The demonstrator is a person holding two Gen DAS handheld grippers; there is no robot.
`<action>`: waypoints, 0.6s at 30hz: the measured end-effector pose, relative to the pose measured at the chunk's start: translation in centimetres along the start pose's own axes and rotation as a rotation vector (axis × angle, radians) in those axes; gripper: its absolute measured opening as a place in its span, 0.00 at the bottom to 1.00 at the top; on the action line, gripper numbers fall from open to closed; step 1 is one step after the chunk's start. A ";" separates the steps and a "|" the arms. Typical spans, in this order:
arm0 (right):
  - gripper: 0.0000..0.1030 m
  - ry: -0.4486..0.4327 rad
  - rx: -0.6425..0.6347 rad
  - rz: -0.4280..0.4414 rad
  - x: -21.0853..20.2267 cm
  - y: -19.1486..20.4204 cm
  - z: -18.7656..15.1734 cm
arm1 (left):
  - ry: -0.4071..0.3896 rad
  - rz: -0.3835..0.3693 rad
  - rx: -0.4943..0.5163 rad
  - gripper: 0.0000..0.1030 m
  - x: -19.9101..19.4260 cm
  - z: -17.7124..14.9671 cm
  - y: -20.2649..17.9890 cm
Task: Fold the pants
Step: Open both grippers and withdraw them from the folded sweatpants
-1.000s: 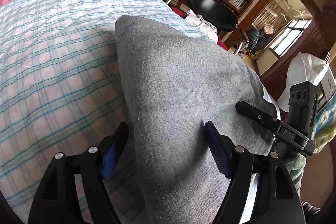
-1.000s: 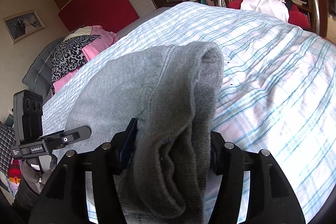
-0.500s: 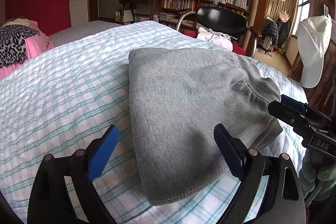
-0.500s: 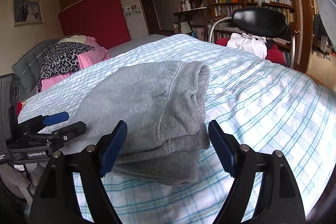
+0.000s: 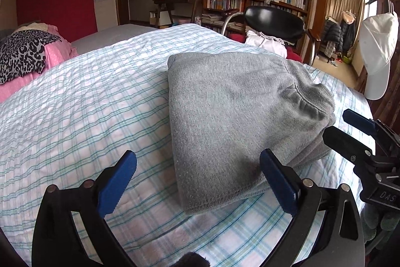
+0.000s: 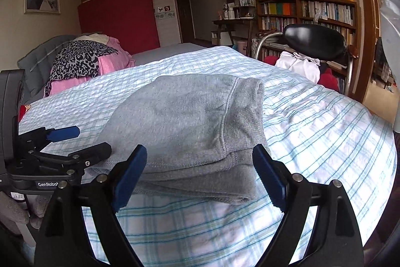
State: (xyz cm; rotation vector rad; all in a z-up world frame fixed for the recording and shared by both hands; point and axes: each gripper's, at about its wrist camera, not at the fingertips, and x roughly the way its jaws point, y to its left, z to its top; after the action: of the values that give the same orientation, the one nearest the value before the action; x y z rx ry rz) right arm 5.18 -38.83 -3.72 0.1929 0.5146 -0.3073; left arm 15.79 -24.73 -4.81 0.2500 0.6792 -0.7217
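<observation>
A: Pants [image 5: 240,116] lie folded in a neat stack on the bed [image 5: 82,116]!

B: Left gripper [image 5: 197,182] and right gripper [image 6: 198,175] are both opening, nothing pinched. Looks finished.

Both wrist cameras look down close over the bed [image 5: 75,116], left and right, sharing the pants [image 5: 237,116].

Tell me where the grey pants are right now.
The folded grey pants lie on the checked bedsheet, centre-right in the left wrist view, just ahead of both grippers, with the black chair behind them.
</observation>
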 end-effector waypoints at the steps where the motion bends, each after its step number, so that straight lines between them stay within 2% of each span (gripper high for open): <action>1: 0.85 -0.002 -0.006 -0.005 0.0 0.1 0.0 | -0.003 0.003 0.003 0.95 -0.2 0.0 0.0; 18: 0.85 -0.018 -0.013 -0.037 -0.7 0.5 -0.2 | -0.059 0.045 0.068 0.95 -1.3 0.1 -1.3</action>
State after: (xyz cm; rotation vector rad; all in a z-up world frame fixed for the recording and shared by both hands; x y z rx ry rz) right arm 4.62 -38.15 -3.49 0.1679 0.5022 -0.3413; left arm 14.23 -25.07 -3.92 0.3047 0.5921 -0.7072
